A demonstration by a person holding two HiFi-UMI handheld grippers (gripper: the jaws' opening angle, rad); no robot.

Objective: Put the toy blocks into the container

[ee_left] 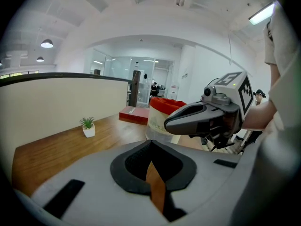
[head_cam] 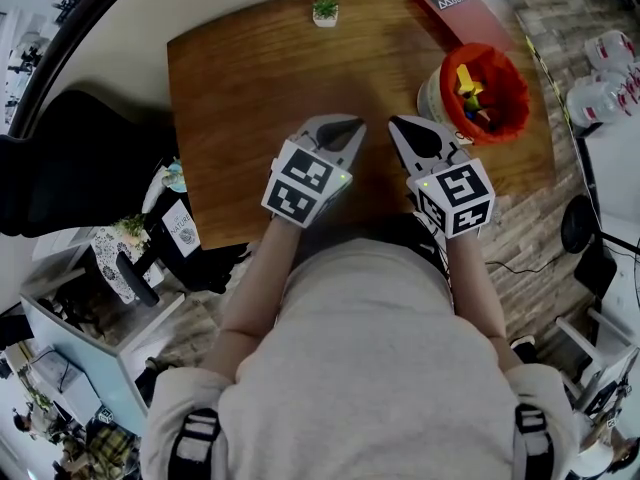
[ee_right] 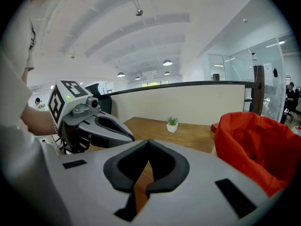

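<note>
Jaws pressed together and empty on both my left hand-held gripper point(head_cam: 349, 128) and my right hand-held gripper point(head_cam: 402, 128), I hold them over the near edge of the desk point(head_cam: 250, 78), the right one nearer the container point(head_cam: 432, 96), which sits ahead-right at the right edge with toy blocks point(head_cam: 468, 93) inside.

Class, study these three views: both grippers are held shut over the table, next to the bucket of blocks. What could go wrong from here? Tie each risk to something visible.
1. The right gripper is close beside the container, which stands near the right edge of the table. A sideways swing could knock it over and spill the blocks.
2. The left gripper is close alongside the right one, so a careless move could make them collide.
</note>
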